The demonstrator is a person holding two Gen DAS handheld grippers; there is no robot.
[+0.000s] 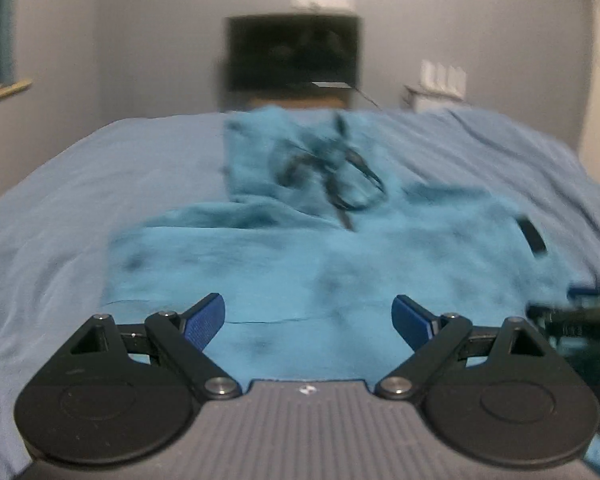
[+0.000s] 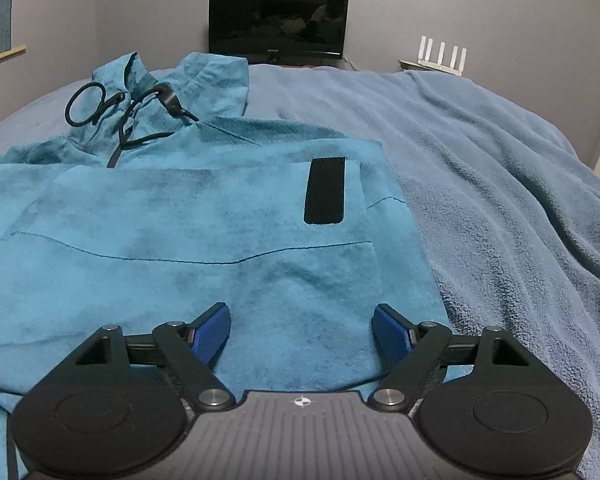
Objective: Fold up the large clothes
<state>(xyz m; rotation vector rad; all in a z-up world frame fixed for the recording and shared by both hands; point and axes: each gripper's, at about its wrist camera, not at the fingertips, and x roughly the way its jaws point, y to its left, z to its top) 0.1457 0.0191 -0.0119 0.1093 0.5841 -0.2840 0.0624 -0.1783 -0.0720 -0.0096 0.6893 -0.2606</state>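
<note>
We're mid-fold on the teal hoodie (image 2: 172, 216), which lies spread flat on the bed (image 2: 500, 184), hood (image 2: 156, 92) toward the far edge by the monitor (image 2: 278, 18), hem toward the near edge where we stand. The black drawcord (image 2: 100, 110) loops loose over the hood, and a black patch (image 2: 325, 190) sits on the hoodie's right-hand side. That side edge looks already tucked in straight, w/ bare blanket beyond it toward the bed's right edge.

Left gripper (image 1: 308, 320): fingers (image 1: 204, 320) spread wide, nothing btwn them, hovering over the lower part of the garment. That view is blurred, so fine detail is lost. Right gripper (image 2: 302, 332): fingers (image 2: 392, 332) also released, nothing pinched; the fabric near the hem shows in the gap but the pads aren't pressing it. Whether the tips touch the cloth we can't tell.

Our read: no grip on either side, so we're btwn folds, prob. setting up the next one. Next move calls for both grippers to drop to the hem near the bed's near edge, one per corner, pinch through all layers, then carry the hem up toward the hood in one even sweep. Fleece is thick and floppy, so a shallow pinch may slip, and uneven lift would skew the fold.
</note>
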